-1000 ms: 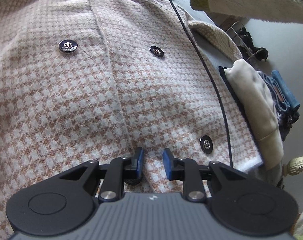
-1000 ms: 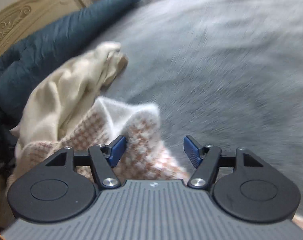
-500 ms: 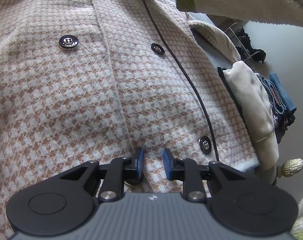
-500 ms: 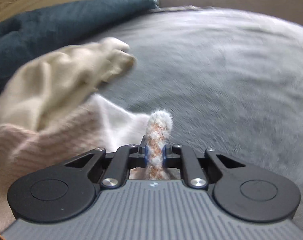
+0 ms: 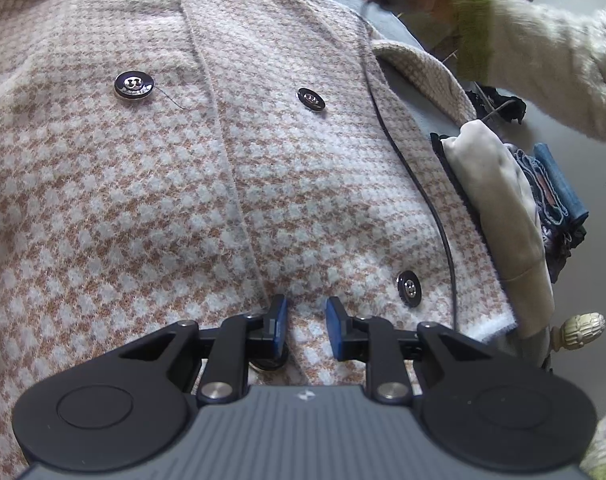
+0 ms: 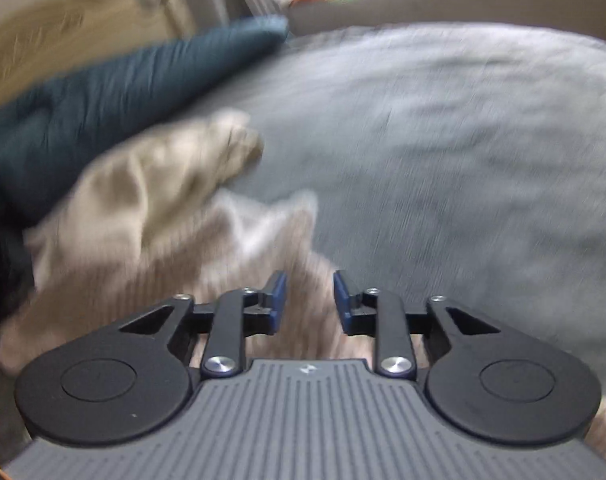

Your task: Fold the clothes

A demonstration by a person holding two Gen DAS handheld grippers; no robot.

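Note:
A pink-and-white houndstooth coat (image 5: 143, 200) with dark buttons (image 5: 134, 85) fills the left wrist view, lying flat. My left gripper (image 5: 307, 322) is shut on a fold of its front edge near the hem. In the blurred right wrist view a corner of the same coat (image 6: 263, 248) rises off the grey bed cover (image 6: 463, 160). My right gripper (image 6: 309, 300) has that fabric between its blue pads, which press on it while the jaws are opening slightly. A person's hand and fluffy cream sleeve (image 5: 543, 60) reach in at the top right, with a black cable (image 5: 423, 196) trailing over the coat.
A cream garment (image 5: 499, 200) and folded jeans (image 5: 559, 188) lie right of the coat. In the right wrist view the cream garment (image 6: 151, 184) sits left of the coat corner, with a teal duvet (image 6: 103, 100) behind it. A bedpost knob (image 5: 583, 326) marks the bed's edge.
My right gripper closed on the coat's corner and carried it up and sideways, so its view blurred. The sleeve and cable shifted right over the coat. My left gripper stayed put.

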